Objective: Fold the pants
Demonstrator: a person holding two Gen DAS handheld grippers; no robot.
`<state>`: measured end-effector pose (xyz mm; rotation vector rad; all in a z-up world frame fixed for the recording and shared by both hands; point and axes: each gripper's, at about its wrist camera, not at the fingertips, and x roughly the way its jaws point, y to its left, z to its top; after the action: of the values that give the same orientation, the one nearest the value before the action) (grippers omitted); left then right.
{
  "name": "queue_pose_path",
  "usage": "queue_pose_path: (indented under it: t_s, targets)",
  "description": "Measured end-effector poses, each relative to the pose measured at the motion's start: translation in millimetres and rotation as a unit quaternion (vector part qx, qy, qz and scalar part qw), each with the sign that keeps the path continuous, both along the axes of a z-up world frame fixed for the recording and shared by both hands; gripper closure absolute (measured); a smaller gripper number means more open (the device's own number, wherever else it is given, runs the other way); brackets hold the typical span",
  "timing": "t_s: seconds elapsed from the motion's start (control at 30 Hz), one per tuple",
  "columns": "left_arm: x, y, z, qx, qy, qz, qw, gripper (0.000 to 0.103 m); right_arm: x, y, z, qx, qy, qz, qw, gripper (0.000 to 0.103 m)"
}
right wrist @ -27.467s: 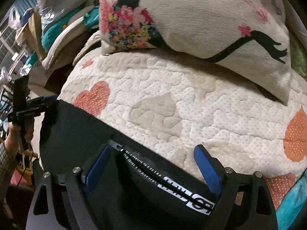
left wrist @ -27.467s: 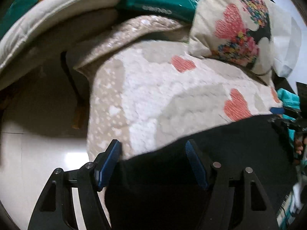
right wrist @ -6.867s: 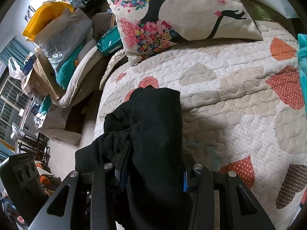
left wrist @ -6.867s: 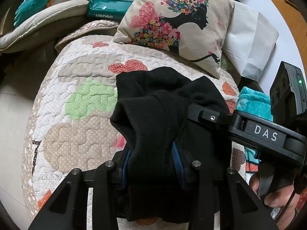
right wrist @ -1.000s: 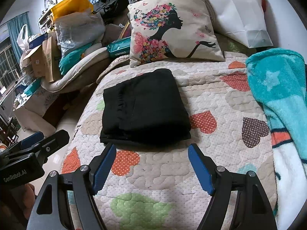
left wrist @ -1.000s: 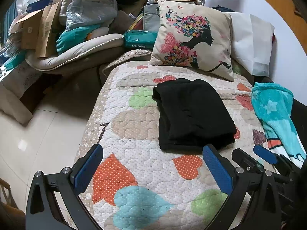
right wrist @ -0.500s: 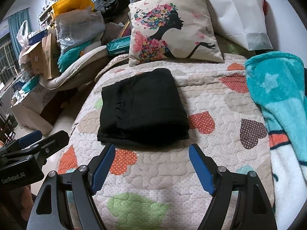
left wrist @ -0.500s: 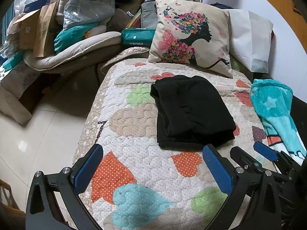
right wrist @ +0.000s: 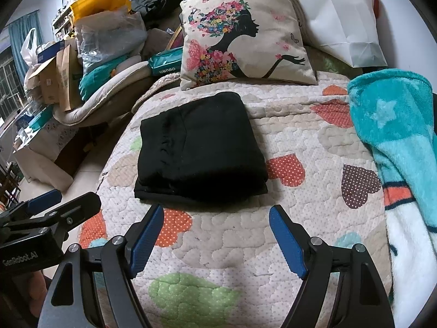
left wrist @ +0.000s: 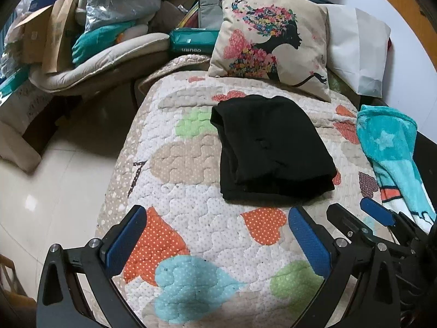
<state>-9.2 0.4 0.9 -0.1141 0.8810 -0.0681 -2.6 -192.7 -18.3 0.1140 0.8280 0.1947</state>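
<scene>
Folded pants (left wrist: 270, 150) lie free (right view shows gathered waistband).

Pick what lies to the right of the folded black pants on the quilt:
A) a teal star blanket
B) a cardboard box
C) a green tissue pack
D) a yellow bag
A: the teal star blanket lies along the quilt's right side, apart from the pants.
</scene>
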Motion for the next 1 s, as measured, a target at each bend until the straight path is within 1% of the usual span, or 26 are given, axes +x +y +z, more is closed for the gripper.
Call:
queue_pose_path:
  t_s: [0.17, 0.4, 0.77, 0.83, 0.93, 1.0]
  targets:
    - [1, 1, -4, -0.004, 0.010, 0.001, 0.9999, 0.000, 1, 0, -1, -0.002, 0.001, -0.001, 1.000, 0.019]
    - [4, -2, -10, 0.001, 0.023, -0.006, 0.9997, 0.000, 3, -1, -4, -0.006, 0.007, -0.005, 1.000, 0.019]
    - [10, 0, -20, -0.001, 0.046, 0.001, 0.9989, 0.000, 3, -7, -9, -0.008, 0.019, -0.018, 1.000, 0.019]
    - [10, 1, -22, -0.006, 0.050, 0.001, 0.9987, 0.000, 2, -7, -9, -0.011, 0.020, -0.019, 1.000, 0.019]
    - [14, 4, -25, -0.024, 0.060, 0.002, 0.9979, 0.000, 1, -6, -9, -0.017, 0.019, -0.020, 0.999, 0.019]
    - [16, 5, -27, -0.028, 0.067, 0.004, 0.9973, 0.000, 0, -5, -8, -0.018, 0.018, -0.020, 0.999, 0.019]
